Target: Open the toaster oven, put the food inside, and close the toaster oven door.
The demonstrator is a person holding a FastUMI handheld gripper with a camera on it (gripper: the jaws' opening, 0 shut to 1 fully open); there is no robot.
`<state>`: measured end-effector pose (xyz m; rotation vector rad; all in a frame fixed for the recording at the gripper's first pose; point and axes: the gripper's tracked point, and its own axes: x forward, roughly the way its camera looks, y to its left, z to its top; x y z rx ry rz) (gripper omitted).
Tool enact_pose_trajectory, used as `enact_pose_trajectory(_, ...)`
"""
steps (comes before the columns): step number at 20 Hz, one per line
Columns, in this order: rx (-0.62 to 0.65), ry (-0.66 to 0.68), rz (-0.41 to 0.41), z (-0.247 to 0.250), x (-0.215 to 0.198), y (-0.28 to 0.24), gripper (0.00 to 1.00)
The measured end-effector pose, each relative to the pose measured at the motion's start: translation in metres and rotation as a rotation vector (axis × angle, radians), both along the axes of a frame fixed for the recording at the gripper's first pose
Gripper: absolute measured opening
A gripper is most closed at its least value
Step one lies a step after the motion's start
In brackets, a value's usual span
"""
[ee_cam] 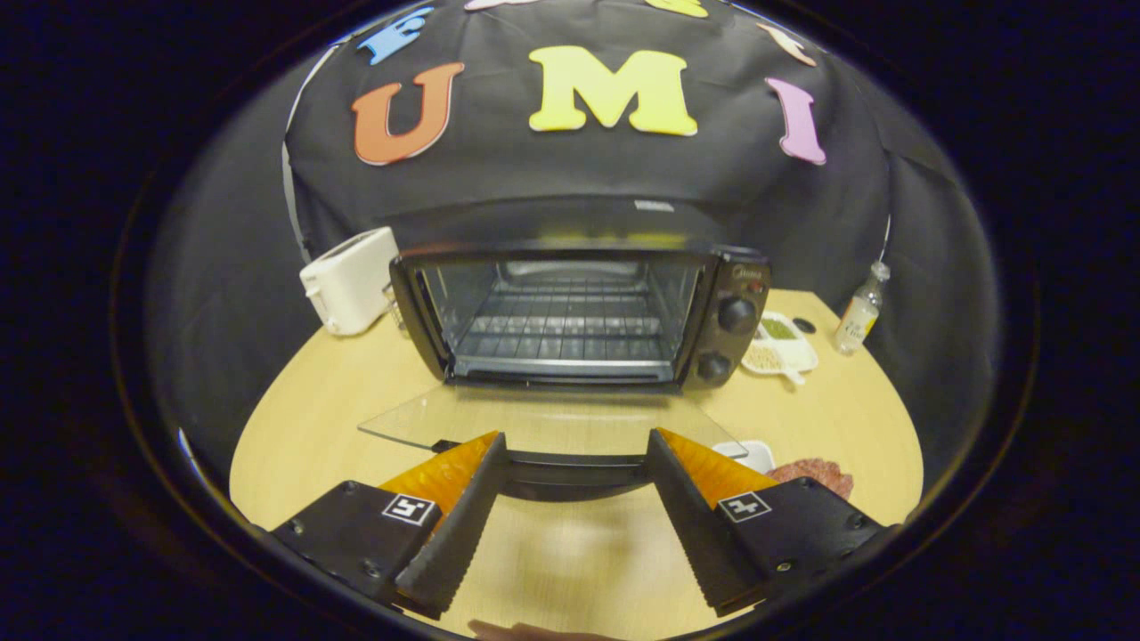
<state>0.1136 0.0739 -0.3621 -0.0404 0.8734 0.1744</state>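
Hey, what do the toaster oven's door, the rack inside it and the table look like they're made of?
Door: clear glass, since the table shows through it, with a dark handle between the open fingers of the hand-held gripper. Rack: thin shiny bars, likely bare metal wire. Table: pale wood grain, smooth; possibly laminate rather than solid wood.

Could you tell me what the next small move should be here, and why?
Probably swing the open tool right toward the food on its white plate: the toaster oven door already lies flat open, the rack is bare, and the fingers hold nothing.
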Motion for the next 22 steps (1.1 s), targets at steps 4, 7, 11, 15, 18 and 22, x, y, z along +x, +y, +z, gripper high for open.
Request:
enact_pose_trajectory(4, 0.032, 0.136, 0.009, -0.043, -0.020, -0.003, 1.00)
enact_pose_trajectory(7, 0.029, 0.167, 0.019, -0.054, -0.023, -0.003, 1.00)
enact_pose_trajectory(11, 0.023, 0.155, 0.073, -0.039, -0.028, -0.003, 0.99)
enact_pose_trajectory(15, -0.013, 0.065, 0.133, 0.005, -0.029, -0.034, 0.99)
enact_pose_trajectory(18, -0.070, 0.008, 0.111, 0.028, -0.017, -0.079, 0.99)
enact_pose_trajectory(22, -0.074, 0.030, 0.057, 0.039, -0.010, -0.139, 0.99)
